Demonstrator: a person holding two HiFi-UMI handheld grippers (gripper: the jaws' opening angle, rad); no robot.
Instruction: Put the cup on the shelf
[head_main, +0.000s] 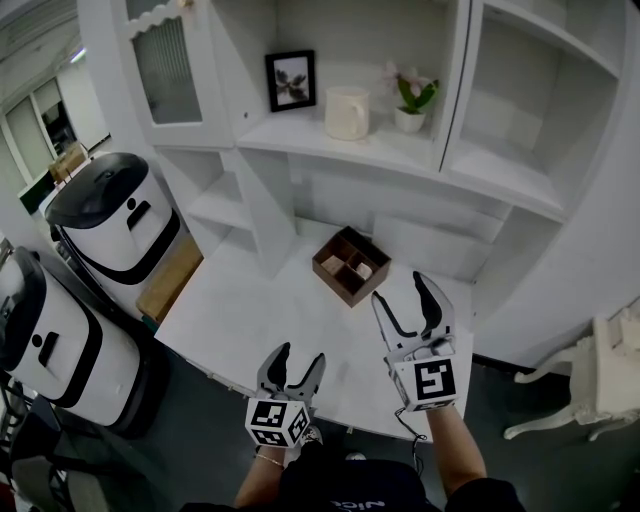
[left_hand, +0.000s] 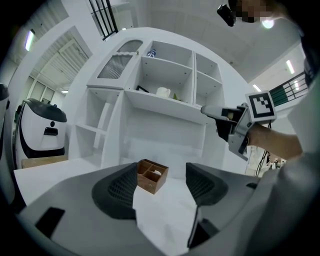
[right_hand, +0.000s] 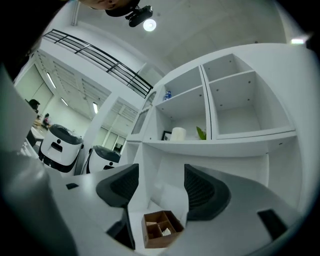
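Note:
A cream cup (head_main: 347, 112) stands upright on the white shelf (head_main: 300, 141), between a black picture frame (head_main: 290, 80) and a small potted plant (head_main: 413, 97). The same cup (right_hand: 178, 133) shows far off in the right gripper view, and small (left_hand: 163, 91) in the left gripper view. My left gripper (head_main: 295, 368) hangs open and empty over the desk's front edge. Higher and further right, my right gripper (head_main: 407, 297) is open too, with nothing between its fingers. Both are well away from the cup.
A brown wooden box with compartments (head_main: 350, 265) sits on the white desk (head_main: 240, 310) below the shelf. Two white robots with black tops (head_main: 115, 215) stand to the left of the desk. A white chair (head_main: 590, 385) is at the right.

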